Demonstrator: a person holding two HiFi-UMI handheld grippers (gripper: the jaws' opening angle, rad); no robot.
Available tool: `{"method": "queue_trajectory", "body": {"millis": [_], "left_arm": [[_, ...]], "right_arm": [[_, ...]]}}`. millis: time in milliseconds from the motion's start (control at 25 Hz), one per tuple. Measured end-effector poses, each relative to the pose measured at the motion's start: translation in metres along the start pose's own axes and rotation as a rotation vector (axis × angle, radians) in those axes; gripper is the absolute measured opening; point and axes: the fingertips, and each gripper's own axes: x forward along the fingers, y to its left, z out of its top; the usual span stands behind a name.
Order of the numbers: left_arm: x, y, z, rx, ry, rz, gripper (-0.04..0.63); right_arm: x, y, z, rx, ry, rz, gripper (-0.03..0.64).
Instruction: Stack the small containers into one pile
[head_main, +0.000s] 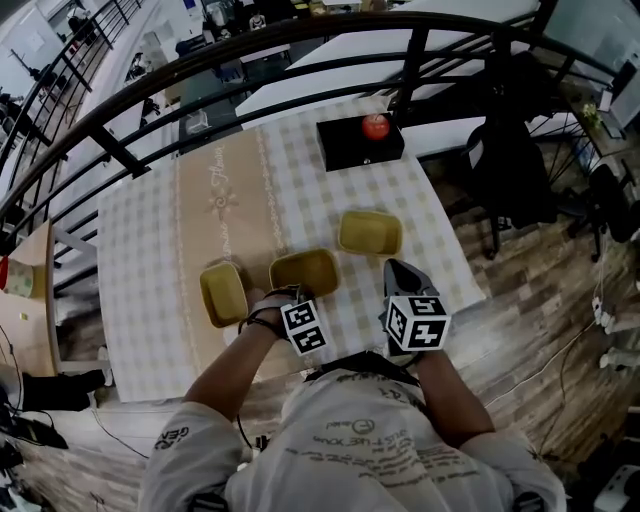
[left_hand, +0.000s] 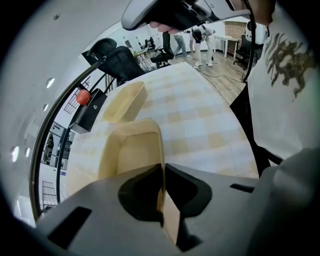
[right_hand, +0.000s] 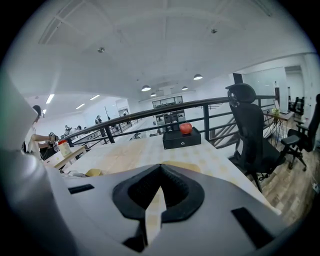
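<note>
Weight looks slight: these shallow yellow rectangular plastic tubs seem thin-walled and slightly springy, best pinched by a rim. Nearest, the left gripper (left_hand: 162, 172) is clamped on the near wall of the middle tub (left_hand: 131, 150) on the checked tablecloth (head_main: 150, 250). The right gripper (right_hand: 160, 189) hovers, jaws together on nothing. The left tub (head_main: 223, 293) lies just beside; the right tub (head_main: 370, 232) sits farther off.

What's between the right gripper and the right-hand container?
Nothing but a strip of bare checked tablecloth separates the right gripper from the right-hand container; the head view shows it.
</note>
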Motion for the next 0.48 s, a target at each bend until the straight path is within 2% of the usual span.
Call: {"method": "queue_trajectory", "body": {"millis": [160,480], "left_arm": [[0.0073,-0.0047,-0.0022,-0.012,0.003,-0.014,0.017],[0.0112,-0.0099,0.0025,0.017,-0.024,-0.025,0.031]], "right_arm": [[-0.0001,-0.0041,-0.0033,0.005,0.009,-0.007,0.003],[0.0002,-0.0092,-0.0098,0.013,0.025,-0.014,0.003]]}}
